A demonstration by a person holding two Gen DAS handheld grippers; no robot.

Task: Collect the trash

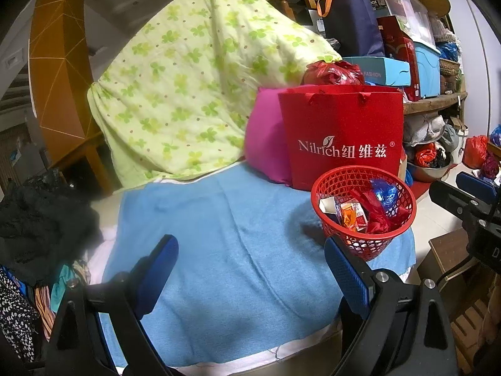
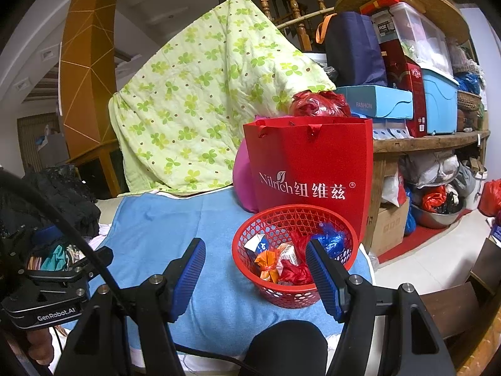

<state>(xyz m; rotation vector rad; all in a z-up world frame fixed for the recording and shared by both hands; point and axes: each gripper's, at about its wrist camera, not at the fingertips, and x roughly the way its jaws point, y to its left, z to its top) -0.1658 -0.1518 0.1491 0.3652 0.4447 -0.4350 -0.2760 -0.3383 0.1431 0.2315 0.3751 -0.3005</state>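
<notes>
Left gripper [image 1: 250,277] nearest, jaws wide apart, empty, over bare blue towel [image 1: 219,235]. Right gripper [image 2: 255,277] parted, empty. Trash sits inside red basket [image 2: 294,294] at towel's right edge; collection seemingly finished.

Behind the blue towel [image 1: 238,250], 1 green clover-print quilt [image 1: 194,72] draped over a wooden railing [image 2: 294,3]. Beside it, 1 pink cushion [image 1: 266,138], touching 1 upright red paper bag [image 1: 341,131] printed with white lettering. Behind that bag, 1 crumpled red plastic bag [image 1: 332,73]. On the wooden shelf [image 2: 429,142]: 1 navy tote [image 2: 353,50], 1 light blue box [image 2: 375,101], 1 blue storage bin [image 2: 440,100]. Below, 1 metal bowl [image 2: 438,216] on the floor. At far left, dark clothing [image 1: 40,219] heaped.
</notes>
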